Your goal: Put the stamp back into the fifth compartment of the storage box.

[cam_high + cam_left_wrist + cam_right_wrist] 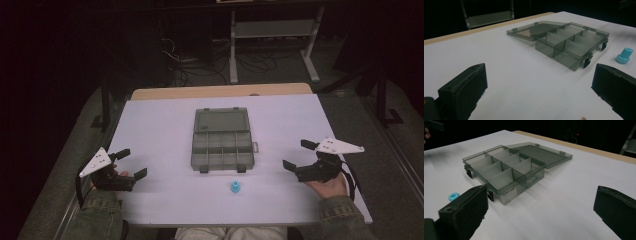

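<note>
A smoky grey compartment box (221, 145) lies open in the middle of the white table, its lid (221, 120) folded flat toward the far side. Its divided cells (571, 42) (504, 167) look empty. A small blue plastic piece (235, 187) stands just in front of the box, and it shows too in the left gripper view (624, 55) and the right gripper view (453, 196). My left gripper (131, 163) rests at the table's left edge, open, nothing between its jaws. At the right, my right gripper (299, 154) is open too and holds nothing.
The white tabletop (160, 125) ends in a wooden strip (220, 91) at the far side. Beyond it, in the dark, stand a white metal frame (272, 30) and loose cables (190, 65) on the floor.
</note>
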Demonstrator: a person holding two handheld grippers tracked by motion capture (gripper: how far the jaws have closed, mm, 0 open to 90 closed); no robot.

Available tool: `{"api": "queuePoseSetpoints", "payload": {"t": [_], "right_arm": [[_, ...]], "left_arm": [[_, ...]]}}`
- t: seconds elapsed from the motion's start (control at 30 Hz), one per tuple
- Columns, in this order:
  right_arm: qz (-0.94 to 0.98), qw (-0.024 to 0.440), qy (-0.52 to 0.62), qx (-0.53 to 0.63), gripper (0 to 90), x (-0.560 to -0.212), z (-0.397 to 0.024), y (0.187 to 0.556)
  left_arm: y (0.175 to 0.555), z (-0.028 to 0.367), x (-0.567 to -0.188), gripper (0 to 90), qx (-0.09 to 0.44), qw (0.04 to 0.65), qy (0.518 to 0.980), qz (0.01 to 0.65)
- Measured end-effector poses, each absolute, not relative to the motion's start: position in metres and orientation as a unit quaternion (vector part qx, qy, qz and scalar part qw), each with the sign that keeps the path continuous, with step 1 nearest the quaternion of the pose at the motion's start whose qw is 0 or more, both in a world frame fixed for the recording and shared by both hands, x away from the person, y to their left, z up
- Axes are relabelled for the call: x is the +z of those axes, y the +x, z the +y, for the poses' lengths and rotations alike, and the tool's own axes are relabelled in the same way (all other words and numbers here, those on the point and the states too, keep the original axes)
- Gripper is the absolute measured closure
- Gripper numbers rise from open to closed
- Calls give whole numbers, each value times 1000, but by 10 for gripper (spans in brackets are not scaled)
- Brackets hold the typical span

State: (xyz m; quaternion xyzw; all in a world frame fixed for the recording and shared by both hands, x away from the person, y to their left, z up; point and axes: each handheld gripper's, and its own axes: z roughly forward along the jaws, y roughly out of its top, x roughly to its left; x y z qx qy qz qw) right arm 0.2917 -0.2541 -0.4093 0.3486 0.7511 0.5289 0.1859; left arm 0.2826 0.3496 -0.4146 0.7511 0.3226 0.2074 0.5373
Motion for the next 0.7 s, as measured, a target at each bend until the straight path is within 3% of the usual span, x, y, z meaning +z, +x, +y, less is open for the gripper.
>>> {"api": "queuePoseSetpoints", "payload": {"t": [0.7], "right_arm": [[771,177,327,517,0,-400,-235,293]], "left_arm": [[282,349,-415,0,209,533,754,322]]}}
